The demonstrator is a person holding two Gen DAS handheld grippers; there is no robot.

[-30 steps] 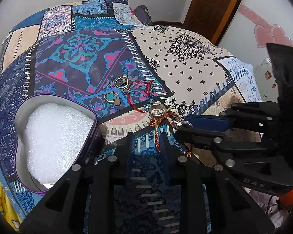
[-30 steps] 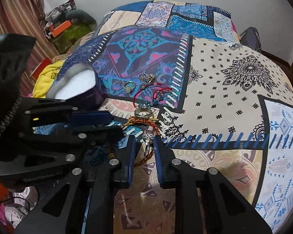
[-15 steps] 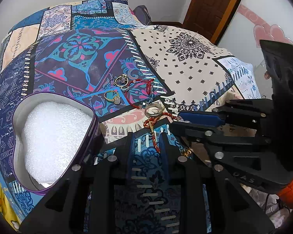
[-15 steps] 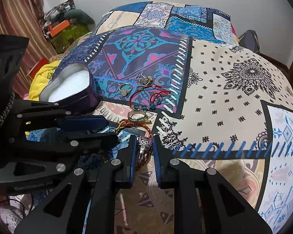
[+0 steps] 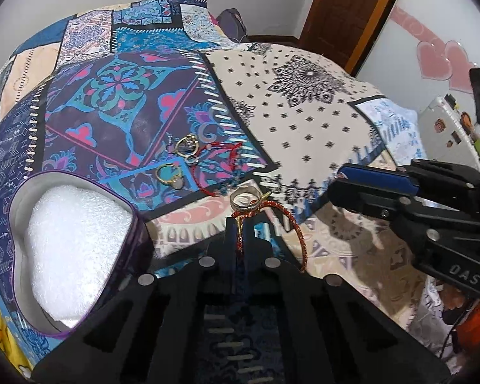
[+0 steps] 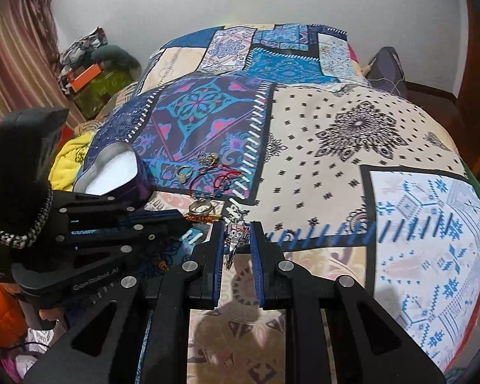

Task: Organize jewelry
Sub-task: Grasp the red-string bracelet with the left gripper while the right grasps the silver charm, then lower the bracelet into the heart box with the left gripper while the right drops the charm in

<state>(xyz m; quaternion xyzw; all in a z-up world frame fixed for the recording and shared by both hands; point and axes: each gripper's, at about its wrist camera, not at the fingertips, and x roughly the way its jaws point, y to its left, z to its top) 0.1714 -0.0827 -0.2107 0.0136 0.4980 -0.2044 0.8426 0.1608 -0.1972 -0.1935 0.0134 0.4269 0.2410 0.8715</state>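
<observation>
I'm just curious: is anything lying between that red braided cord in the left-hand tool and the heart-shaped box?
Nothing visible. The red braided cord sits in the left gripper, and only bare quilt separates it from the heart-shaped box.

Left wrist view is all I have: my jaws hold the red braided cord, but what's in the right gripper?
Observer: A silver ring set with stones, pinched between the right gripper's pads.
Operator: How does it sit?
Observer: On edge, stones toward the fingertips, band trailing back.
Operator: What's past the heart-shaped box?
Observer: A yellow cloth, then a striped curtain.
</observation>
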